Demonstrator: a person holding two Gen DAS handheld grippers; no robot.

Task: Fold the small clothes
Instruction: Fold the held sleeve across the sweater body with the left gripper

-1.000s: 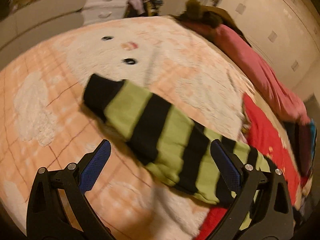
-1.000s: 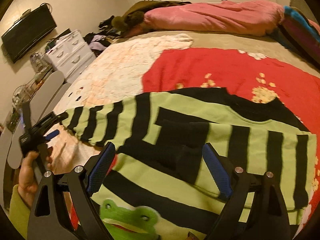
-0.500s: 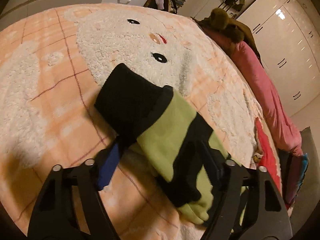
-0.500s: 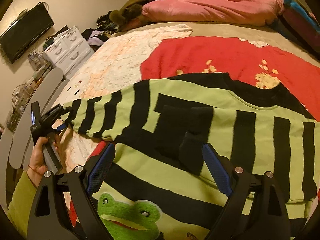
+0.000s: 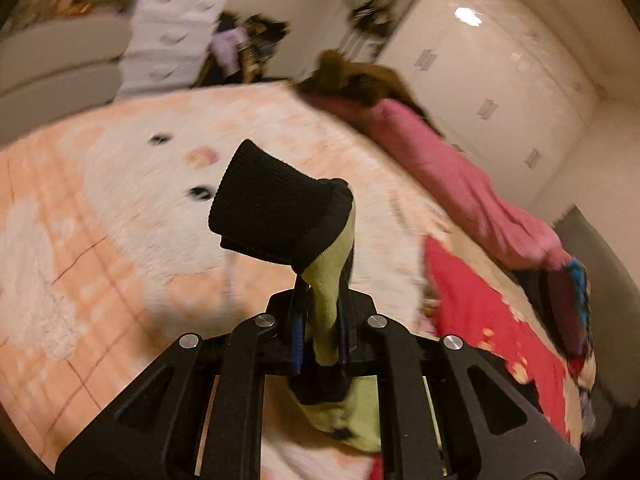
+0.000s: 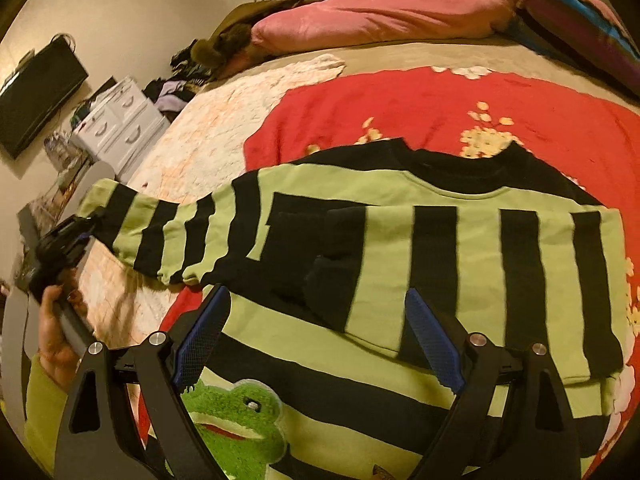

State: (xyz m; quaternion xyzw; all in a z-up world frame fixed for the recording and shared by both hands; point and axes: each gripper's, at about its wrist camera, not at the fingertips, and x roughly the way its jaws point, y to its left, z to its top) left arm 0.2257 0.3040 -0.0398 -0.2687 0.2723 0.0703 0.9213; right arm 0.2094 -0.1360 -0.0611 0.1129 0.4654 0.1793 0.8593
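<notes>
Two claws are at work over the bed: the left claw (image 5: 322, 320) is clamped tight on the sleeve (image 6: 160, 232) just behind its black cuff (image 5: 276, 216), lifting it off the bed so it can be carried across the sweater. The right claw (image 6: 316, 340) hangs with its jaws wide apart just above the striped sweater (image 6: 400, 264), holding nothing. The sweater lies flat on a red blanket (image 6: 440, 108) on the bed, its other sleeve already folded across the chest.

bed (image 6: 384, 54) | red blanket (image 6: 440, 112), peach blanket (image 5: 100, 208), pink duvet (image 6: 380, 16)
</notes>
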